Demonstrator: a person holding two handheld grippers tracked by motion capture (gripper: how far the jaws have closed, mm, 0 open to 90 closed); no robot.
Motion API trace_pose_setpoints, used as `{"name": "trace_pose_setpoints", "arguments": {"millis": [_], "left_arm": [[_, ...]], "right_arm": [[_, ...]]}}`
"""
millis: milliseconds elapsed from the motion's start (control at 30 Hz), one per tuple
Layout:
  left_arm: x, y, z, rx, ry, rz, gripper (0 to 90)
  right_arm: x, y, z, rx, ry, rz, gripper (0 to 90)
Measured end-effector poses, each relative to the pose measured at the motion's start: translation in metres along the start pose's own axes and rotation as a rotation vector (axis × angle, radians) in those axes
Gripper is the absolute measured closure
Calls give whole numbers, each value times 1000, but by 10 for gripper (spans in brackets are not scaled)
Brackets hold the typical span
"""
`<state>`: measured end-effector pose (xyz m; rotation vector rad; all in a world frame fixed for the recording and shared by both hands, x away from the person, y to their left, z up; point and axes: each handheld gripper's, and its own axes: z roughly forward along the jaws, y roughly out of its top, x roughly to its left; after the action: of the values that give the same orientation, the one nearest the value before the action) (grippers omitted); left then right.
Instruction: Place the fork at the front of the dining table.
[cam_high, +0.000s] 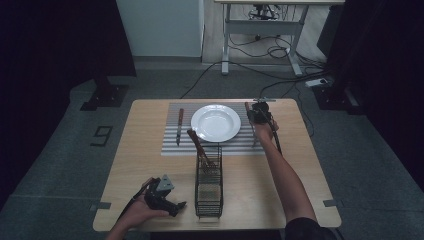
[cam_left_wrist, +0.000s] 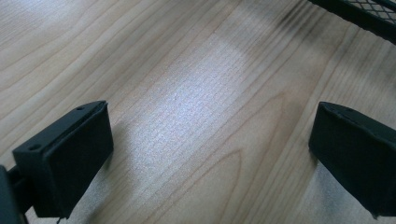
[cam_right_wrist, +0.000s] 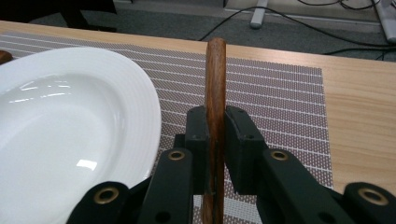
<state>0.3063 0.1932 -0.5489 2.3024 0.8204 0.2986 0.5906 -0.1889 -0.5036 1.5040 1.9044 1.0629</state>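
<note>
- While my right gripper is clenched on the wooden handle of a piece of cutlery, I judge the step in hand to be laying it on the striped placemat, just right of the white plate.
- From the high view, the right gripper sits over the mat's right strip, beside the plate; I cannot tell what kind of cutlery it is, as the metal end is hidden.
- I want the handle parallel to the knife lying on the mat left of the plate, so I square it to the stripes first.
- I lower slowly, staying off the plate rim, and release only once the piece rests flat.
- My left gripper rests on the wooden table with jaws wide apart and nothing between them, near the wire cutlery basket; I leave it there.
</note>
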Motion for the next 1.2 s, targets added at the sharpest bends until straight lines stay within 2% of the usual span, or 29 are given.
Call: {"name": "trace_pose_setpoints", "arguments": {"millis": [400, 633, 833, 967, 1133, 1200], "left_arm": [[0, 0, 0, 0, 1, -2, 0], [-1, -1, 0, -1, 9, -12, 0], [-1, -1, 0, -1, 10, -13, 0], [-1, -1, -1, -1, 9, -12, 0], [-1, -1, -1, -1, 9, -13, 0], [-1, -1, 0, -1, 10, -13, 0]], "right_arm": [[-11, -13, 18, 61, -13, 64, 810], [-13, -17, 23, 88, -26, 58, 809], [-17, -17, 19, 100, -32, 58, 804], [-20, -17, 14, 104, -8, 68, 785], [-18, -20, 9, 97, 24, 53, 755], [-16, -22, 8, 99, 21, 37, 738]]}}
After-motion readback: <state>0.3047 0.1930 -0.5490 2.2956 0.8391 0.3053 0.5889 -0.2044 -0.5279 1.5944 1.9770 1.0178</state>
